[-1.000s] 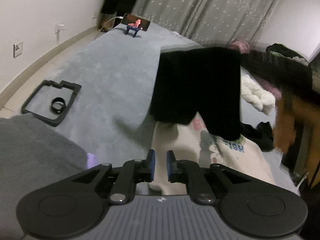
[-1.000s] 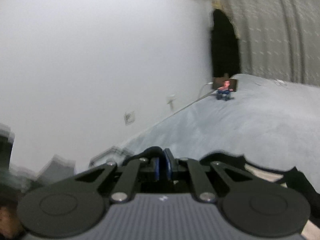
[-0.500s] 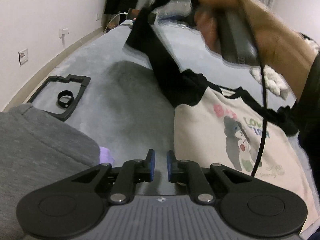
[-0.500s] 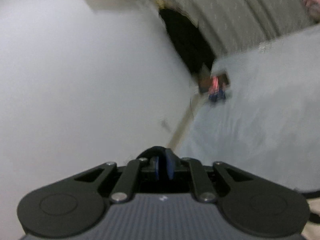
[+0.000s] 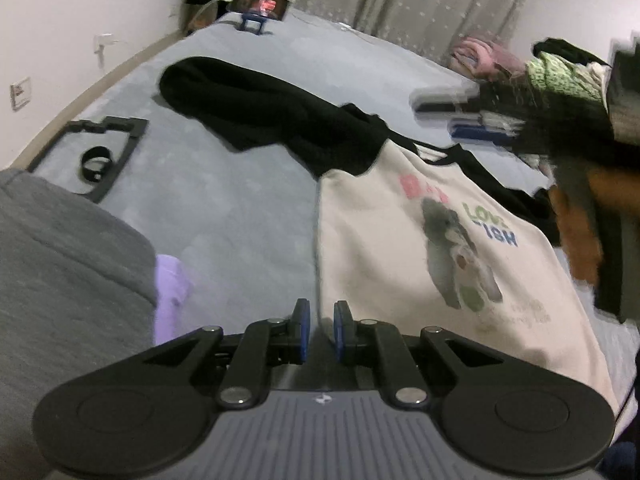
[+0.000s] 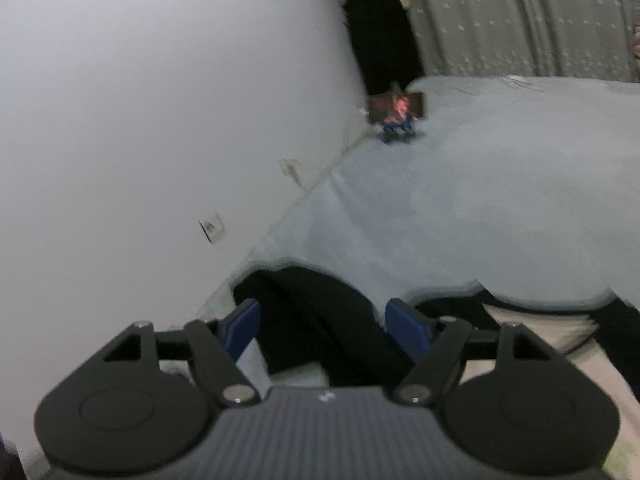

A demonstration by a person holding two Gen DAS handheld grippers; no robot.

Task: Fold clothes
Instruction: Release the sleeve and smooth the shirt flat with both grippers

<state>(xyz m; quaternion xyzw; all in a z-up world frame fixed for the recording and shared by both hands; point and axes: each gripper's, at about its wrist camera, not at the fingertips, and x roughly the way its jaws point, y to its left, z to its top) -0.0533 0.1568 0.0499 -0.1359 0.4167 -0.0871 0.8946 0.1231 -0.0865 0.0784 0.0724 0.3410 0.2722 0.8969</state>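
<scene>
Right gripper point(image 6: 322, 326) spread wide above black sleeve point(image 6: 320, 320); left gripper point(image 5: 319, 330) narrowly parted at cream shirt point(image 5: 400, 248) hem, gripping nothing

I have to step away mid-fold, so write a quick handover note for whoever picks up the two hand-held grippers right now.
Left hand-held gripper: jaws a narrow gap apart, nothing visibly between them, at the near left hem edge of the cream shirt.
Right hand-held gripper: jaws wide open, empty, above the black sleeve.
The shirt lies print-up on the grey bed; its left black sleeve is spread outward and rumpled.
Done: shirt laid out flat.
Left: fold the sleeves in, then the body.
</scene>
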